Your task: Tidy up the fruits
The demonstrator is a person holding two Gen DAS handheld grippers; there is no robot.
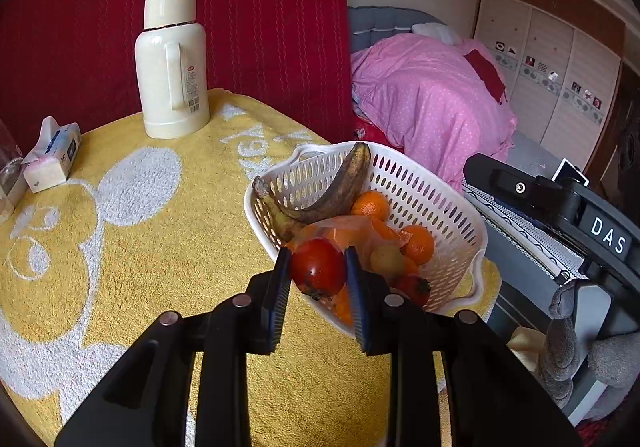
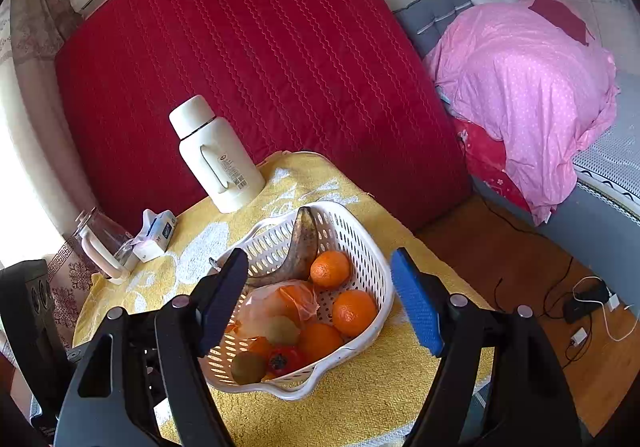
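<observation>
A red tomato [image 1: 317,267] is pinched between the left tongs [image 1: 318,279], above the white perforated basket [image 1: 436,183]. The basket sits near the worktop's right edge, holding a blackened banana [image 1: 332,191], oranges [image 2: 354,311], kiwis [image 2: 282,330] and another tomato [image 2: 285,361].

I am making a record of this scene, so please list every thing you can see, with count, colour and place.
round red tomato: one, red, between the left gripper's pads, at the basket's near edge
white perforated plastic basket: one, white, on the towel
overripe banana: one, brown-black, leaning in the basket
oranges: at least three, orange, in the basket
kiwis: two, brown-green, in the basket
second tomato: one, red, in the basket
clear plastic bag: one, in the basket
cream thermos flask: one, far side of the towel
tissue pack: one, white-blue, towel's left edge
yellow patterned towel: one, covering the table
left gripper: shut on the tomato
right gripper: open, above the basket
</observation>
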